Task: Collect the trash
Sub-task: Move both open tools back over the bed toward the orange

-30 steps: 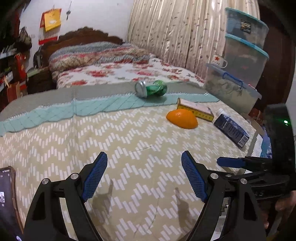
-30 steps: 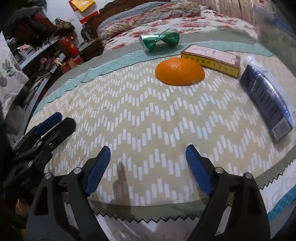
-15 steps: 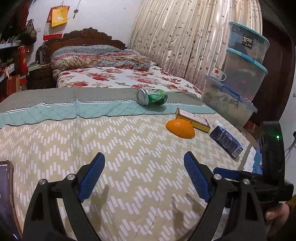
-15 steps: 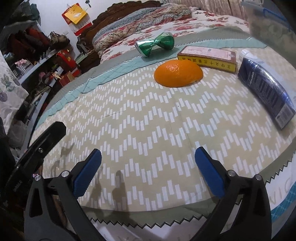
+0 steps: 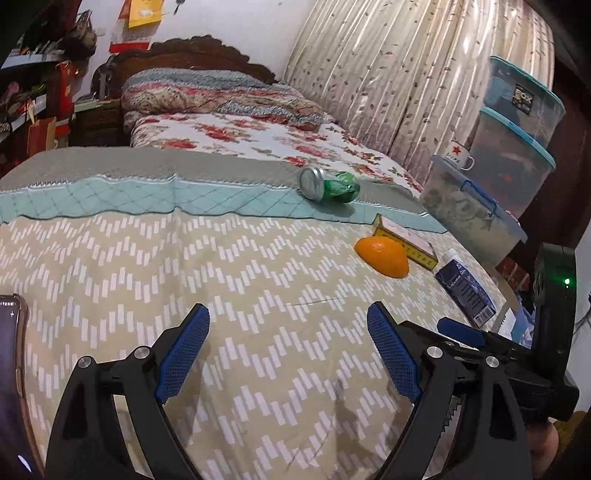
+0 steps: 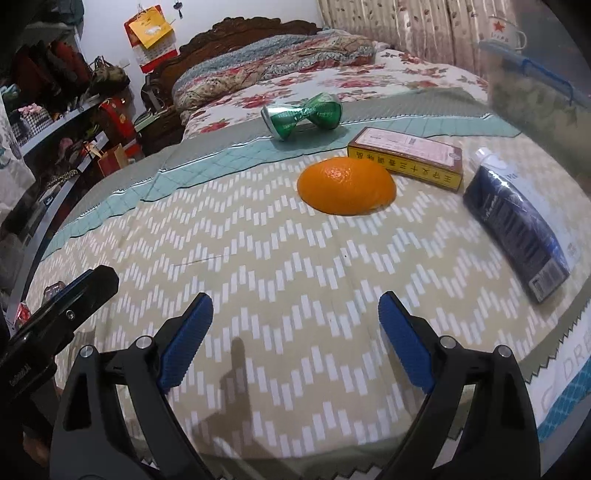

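Jaws spread and empty on right gripper (image 6: 295, 339) and left gripper (image 5: 288, 347), nearest trash the domed orange peel (image 6: 346, 185) ahead of right gripper, long axis crosswise.

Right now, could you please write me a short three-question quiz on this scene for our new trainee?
1. True or false: the crushed green drink can stands upright.
2. Which lies nearest the orange peel half? A) yellow flat cardboard box B) dark blue carton C) white enamel mug with a red star
3. What does the right gripper hold, and the left gripper?

Key: 1. False, it lies on its side. 2. A. 3. Nothing; both are open over the zigzag-patterned cloth.
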The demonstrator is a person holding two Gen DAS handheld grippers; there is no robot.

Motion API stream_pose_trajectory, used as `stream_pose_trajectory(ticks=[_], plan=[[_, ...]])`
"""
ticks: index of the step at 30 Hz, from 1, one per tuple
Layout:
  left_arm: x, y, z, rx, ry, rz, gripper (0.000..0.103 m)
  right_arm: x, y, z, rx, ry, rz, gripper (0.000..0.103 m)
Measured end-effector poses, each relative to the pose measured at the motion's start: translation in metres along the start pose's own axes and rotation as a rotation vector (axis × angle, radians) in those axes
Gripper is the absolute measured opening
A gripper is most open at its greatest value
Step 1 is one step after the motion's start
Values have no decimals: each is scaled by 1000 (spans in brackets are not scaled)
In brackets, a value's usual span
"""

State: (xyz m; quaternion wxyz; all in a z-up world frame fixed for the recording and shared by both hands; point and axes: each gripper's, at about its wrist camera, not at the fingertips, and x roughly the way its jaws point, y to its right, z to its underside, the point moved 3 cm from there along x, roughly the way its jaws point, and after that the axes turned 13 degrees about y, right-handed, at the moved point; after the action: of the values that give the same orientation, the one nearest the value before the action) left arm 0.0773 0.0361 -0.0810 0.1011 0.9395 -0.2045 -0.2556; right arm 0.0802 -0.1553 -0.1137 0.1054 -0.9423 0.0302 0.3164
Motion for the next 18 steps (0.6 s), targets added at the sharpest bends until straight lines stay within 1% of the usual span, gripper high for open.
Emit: stream_pose_trajectory(ticks=[3, 5, 7, 9, 14, 18], plan=[[3, -2, 1, -1, -19, -21, 83, 7, 3, 2, 0, -14, -19, 90], [8, -2, 2, 1, -48, -44, 83, 10, 6, 2, 6, -16, -27, 90], [13, -3, 3, -3, -74, -70, 83, 10, 11, 1, 14, -3, -37, 90], [15, -5, 3, -6, -82, -98, 83, 9, 14, -1, 17, 6, -45, 90], [17, 2, 4, 38, -88, -165, 83, 3, 23, -11, -5, 73, -66, 90], [21, 15, 3, 73, -102, -184, 83, -5, 30, -15, -6, 107, -96, 90]])
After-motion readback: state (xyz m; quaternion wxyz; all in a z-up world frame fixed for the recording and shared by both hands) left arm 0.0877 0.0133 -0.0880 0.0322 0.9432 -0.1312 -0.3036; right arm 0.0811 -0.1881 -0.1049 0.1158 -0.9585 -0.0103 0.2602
